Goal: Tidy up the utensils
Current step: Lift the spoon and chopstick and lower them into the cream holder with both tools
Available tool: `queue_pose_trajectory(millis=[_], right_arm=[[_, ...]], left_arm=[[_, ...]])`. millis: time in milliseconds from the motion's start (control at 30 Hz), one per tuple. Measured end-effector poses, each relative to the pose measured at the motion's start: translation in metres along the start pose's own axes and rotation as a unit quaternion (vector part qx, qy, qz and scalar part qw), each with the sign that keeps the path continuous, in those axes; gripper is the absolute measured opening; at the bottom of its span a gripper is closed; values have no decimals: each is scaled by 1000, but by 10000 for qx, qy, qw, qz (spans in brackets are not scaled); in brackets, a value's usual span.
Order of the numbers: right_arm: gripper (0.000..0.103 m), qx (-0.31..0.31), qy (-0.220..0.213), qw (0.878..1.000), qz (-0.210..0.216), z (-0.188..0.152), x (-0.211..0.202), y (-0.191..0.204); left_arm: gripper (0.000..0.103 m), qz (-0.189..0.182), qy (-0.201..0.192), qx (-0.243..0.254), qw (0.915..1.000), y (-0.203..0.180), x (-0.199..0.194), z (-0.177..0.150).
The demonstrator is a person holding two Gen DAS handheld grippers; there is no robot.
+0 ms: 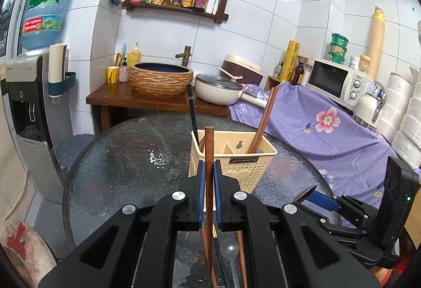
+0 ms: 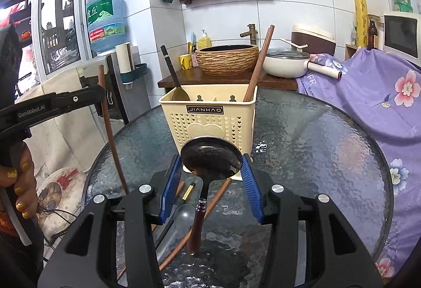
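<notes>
Right, both grippers are loaded above the glass table (image 1: 118, 169). Left gripper (image 1: 209, 182) is clamped tight on a brown chopstick (image 1: 209, 156), jaws all but touching, the stick standing near upright between the blue pads (image 1: 201, 182) with its top just in front of the caddy (image 1: 236, 167). Right gripper (image 2: 211, 177) sits about half open, pads pressed on either edge of a dark spoon (image 2: 211, 159), bowl up and wooden handle hanging down (a wide grip, but a grip). That cream caddy (image 2: 208, 119) stands mid-table: a dark-handled spoon (image 2: 171, 69) leans in its left compartment, a chopstick pair (image 2: 259, 61) in its right. On the glass beneath the grippers lie more chopsticks (image 2: 184, 238) and a clear plastic spoon (image 2: 184, 214). At the right camera's left edge, a hand (image 2: 18, 182) grips the left gripper's handle.
</notes>
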State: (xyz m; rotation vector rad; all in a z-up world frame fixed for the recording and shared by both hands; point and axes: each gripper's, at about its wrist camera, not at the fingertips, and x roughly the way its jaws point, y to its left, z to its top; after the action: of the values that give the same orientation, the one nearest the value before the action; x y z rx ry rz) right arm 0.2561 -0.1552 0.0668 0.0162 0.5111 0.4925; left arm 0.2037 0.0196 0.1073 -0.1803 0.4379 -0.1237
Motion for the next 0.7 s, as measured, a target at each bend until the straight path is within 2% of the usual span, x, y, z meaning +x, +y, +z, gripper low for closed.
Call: queue_pose_trajectory(millis=[433, 700], right_arm=[[47, 24, -181, 9996, 205, 24, -10, -2], [47, -128, -456, 9982, 370, 72, -17, -2]], left_arm=[[6, -250, -298, 140, 9991, -14, -15, 23], [6, -543, -570, 377, 9962, -30, -26, 62]])
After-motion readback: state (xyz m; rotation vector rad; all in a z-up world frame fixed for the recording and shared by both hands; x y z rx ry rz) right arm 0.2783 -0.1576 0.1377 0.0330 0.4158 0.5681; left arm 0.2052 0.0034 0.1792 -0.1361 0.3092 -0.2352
